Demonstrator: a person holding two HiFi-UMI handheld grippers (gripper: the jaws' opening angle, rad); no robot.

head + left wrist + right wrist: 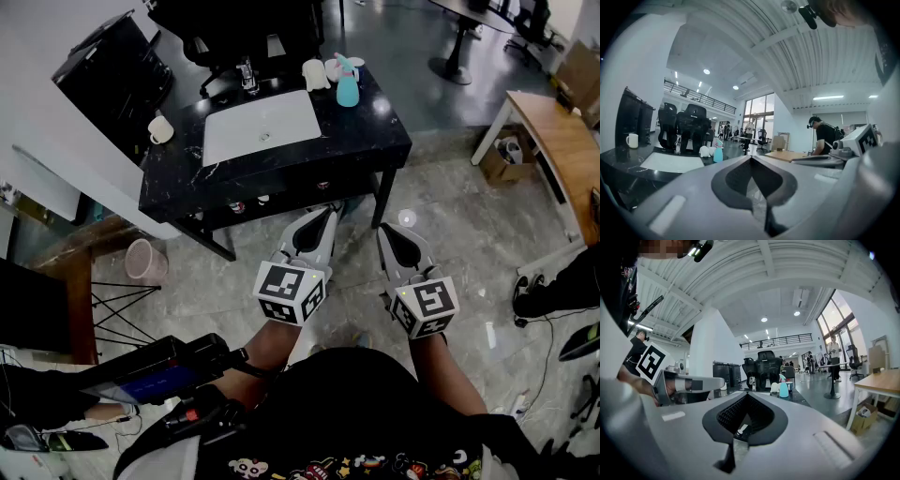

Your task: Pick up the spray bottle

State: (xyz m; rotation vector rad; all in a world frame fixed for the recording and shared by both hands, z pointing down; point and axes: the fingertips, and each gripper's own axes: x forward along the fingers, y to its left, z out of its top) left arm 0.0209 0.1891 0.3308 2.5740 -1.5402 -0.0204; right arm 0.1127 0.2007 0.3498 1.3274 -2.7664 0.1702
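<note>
The teal spray bottle (348,86) stands upright at the far right corner of the black marble table (366,131), beside small white objects (316,73). It shows small and distant in the left gripper view (717,153) and in the right gripper view (783,389). My left gripper (332,210) and right gripper (383,229) hang side by side over the floor in front of the table, well short of the bottle. Both are shut with nothing held; the left gripper (751,157) and right gripper (746,394) each show their jaws pressed together.
A white mat (262,125) and a white mug (160,129) lie on the table. A black chair (239,28) stands behind it, a black cabinet (112,70) at the left, a pink bin (145,261) on the floor, and a wooden desk (562,141) at the right. A person (825,136) stands by that desk.
</note>
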